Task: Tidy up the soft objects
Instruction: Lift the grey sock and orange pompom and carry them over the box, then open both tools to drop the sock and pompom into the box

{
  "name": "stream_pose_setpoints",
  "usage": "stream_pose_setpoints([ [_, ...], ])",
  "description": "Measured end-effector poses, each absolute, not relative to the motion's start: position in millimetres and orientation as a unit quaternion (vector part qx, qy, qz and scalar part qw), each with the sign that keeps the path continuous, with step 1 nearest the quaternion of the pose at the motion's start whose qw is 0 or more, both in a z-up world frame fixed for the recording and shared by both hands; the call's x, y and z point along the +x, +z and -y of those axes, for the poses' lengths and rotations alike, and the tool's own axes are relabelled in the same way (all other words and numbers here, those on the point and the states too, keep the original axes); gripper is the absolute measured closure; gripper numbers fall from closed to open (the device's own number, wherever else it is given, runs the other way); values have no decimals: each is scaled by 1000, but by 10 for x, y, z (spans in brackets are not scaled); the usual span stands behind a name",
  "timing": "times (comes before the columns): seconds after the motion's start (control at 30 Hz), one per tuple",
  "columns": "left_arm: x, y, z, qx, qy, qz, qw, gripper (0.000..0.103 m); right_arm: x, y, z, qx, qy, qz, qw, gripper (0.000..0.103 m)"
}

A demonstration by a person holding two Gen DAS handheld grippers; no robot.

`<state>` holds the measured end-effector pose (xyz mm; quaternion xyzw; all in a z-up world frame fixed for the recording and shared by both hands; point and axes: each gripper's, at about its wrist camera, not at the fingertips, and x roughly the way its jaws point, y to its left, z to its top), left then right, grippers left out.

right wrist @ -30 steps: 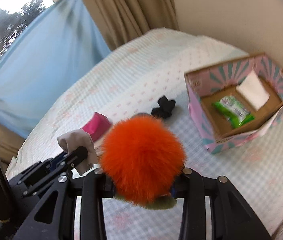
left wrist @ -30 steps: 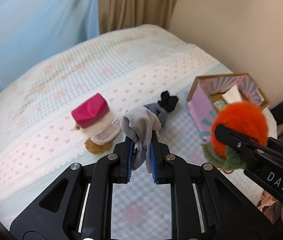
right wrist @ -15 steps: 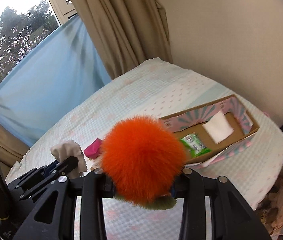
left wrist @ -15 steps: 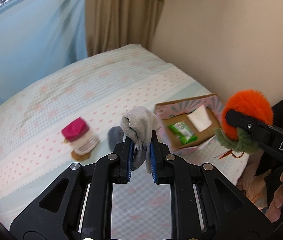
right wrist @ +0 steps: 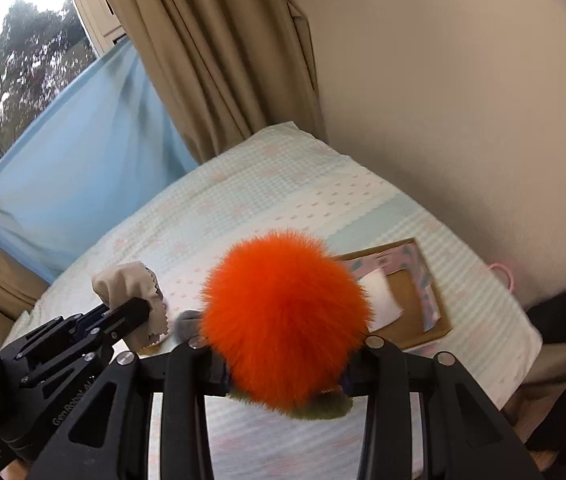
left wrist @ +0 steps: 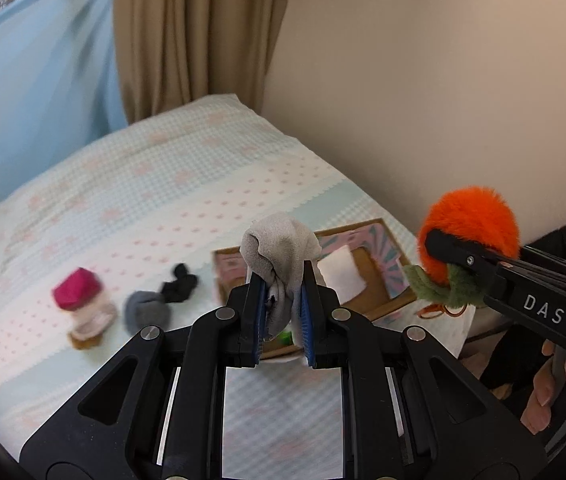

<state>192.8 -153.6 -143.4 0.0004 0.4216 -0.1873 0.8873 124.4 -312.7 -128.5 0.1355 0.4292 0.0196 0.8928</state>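
Beige-grey cloth (left wrist: 281, 258), bunched, pinched between the blue pads of the left gripper (left wrist: 281, 312), aloft over the bed. Right gripper (right wrist: 283, 376) clamped on fluffy orange pom-pom with green base (right wrist: 285, 320). Below on the pale dotted bedspread (left wrist: 143, 208): open pink-patterned cardboard box (left wrist: 379, 268), grey sock (left wrist: 145, 312), black sock (left wrist: 179, 286).

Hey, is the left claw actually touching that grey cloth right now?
Touching. The left wrist view shows the left claw shut on the grey cloth, both blue pads pressed against its sides, cloth bunched above them.
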Motion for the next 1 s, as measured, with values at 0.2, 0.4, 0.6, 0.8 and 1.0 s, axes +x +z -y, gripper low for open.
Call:
stream_pose_setpoints([
  [0.2,2251,-1860,2045,-12,-179,-462,869,90,1609,-1597,3644,124,27,-470,874,69],
  [0.4,2544,-2534,2361,-20,-156,-533,831,90,1995,-2040,3929,109,50,-521,845,69],
  [0.6,2799,-3145,2532,-25,-143,-598,788,90,2303,-2515,3985,97,68,-570,813,69],
  [0.8,3019,-3641,2655,-14,-142,-656,741,90,2569,-2966,3993,89,75,-617,778,68],
  [1.0,3141,-3838,2748,0,-143,-680,720,90,2742,-3296,4051,119,74,-653,744,68],
])
